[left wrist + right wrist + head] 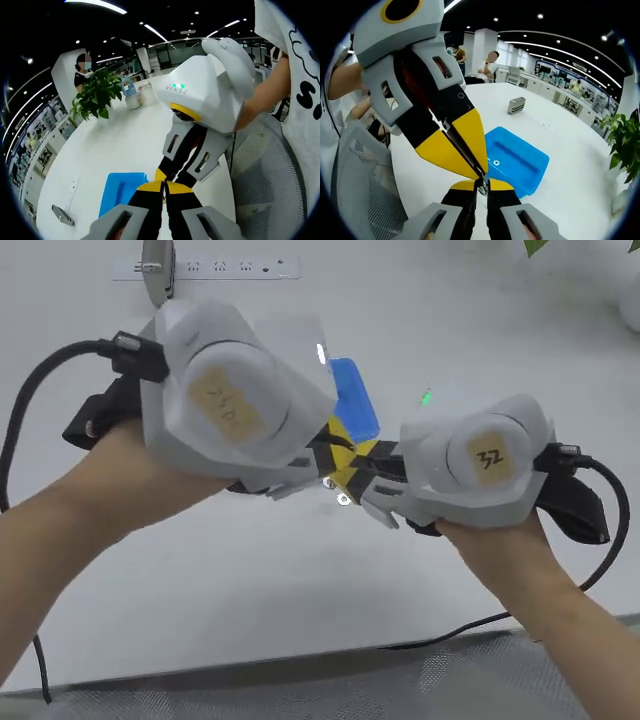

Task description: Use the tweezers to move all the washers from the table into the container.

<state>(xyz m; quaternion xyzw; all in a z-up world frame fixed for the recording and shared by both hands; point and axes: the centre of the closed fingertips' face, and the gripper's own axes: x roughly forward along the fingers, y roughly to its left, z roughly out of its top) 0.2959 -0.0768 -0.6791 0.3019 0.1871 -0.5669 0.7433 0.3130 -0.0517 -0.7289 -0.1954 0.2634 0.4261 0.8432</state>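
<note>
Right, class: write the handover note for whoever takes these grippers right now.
Left gripper: shut, seemingly on the tweezers.
Right gripper: shut, tip to tip with it, apparently pinching the tweezers' end.
Blue container lies on the table beyond the tips; one washer seems to be inside.
Two small shiny pieces, maybe washers, lie under the tips.
Left: settle the tweezers in one gripper, then move remaining washers.
</note>
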